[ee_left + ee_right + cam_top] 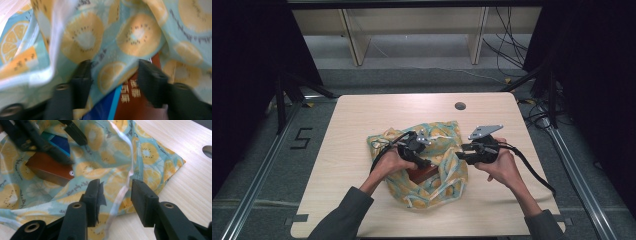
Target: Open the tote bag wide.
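Although gathered loosely about the red-brown box [424, 173] at mid-table, leaves its top bare: fruit-print cloth [447, 132] wrapping judged about half done, corners yet to be drawn over and tied. Works with left gripper [115, 65] spread over a cloth fold and right gripper [116, 183] spread around a white hem, pinching nothing. Bears gold characters on the box, too blurred to read.

— What colours does the cloth [447, 170] show?
— Pale blue-green, printed with yellow-orange citrus slices and a whitish hem.
— And the box [50, 168] lying on the cloth?
— Reddish brown, with a blue side and pale lettering. The tabletop [362, 115] beneath is light wood grain.
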The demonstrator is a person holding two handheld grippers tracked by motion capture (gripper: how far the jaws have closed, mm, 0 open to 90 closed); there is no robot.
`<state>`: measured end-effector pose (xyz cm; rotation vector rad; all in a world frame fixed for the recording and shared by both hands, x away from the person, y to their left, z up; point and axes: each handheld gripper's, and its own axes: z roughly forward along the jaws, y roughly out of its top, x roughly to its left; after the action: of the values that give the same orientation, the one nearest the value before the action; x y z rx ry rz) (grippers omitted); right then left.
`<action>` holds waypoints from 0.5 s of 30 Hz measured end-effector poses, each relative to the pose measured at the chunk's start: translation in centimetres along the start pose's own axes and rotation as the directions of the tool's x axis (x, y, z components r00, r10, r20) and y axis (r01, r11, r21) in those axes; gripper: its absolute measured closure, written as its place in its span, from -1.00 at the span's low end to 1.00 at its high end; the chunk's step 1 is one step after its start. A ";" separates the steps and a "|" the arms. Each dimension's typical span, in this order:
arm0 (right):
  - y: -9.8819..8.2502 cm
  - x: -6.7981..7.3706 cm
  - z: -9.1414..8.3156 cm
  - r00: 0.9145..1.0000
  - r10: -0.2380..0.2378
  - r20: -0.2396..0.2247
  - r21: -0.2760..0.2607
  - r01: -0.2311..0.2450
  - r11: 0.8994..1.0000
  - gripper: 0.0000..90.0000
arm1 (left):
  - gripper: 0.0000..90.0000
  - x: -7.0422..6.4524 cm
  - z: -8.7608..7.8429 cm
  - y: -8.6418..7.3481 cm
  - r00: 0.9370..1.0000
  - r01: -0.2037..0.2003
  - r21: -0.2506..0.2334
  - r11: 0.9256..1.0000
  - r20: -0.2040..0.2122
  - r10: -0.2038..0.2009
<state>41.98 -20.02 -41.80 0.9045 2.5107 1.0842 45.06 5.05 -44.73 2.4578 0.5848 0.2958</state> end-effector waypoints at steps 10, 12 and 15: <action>-0.6 -0.5 0.6 0.999 0.034 0.006 0.051 -0.034 0.998 0.35 | 0.99 0.4 -0.1 1.3 1.000 -0.009 -0.023 1.000 -0.011 0.009; -0.6 -0.4 1.1 1.000 0.009 0.000 0.012 -0.009 1.000 0.71 | 0.99 1.0 -0.4 1.4 1.000 -0.020 -0.025 0.999 0.006 0.020; -0.2 -0.8 1.2 1.000 -0.018 0.003 0.003 0.018 1.000 1.00 | 0.99 1.4 -1.2 1.5 1.000 -0.007 -0.047 0.999 0.013 0.008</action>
<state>43.02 -19.97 -42.74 0.8816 2.5138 1.0738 46.42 5.22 -42.74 2.4152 0.5570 0.2925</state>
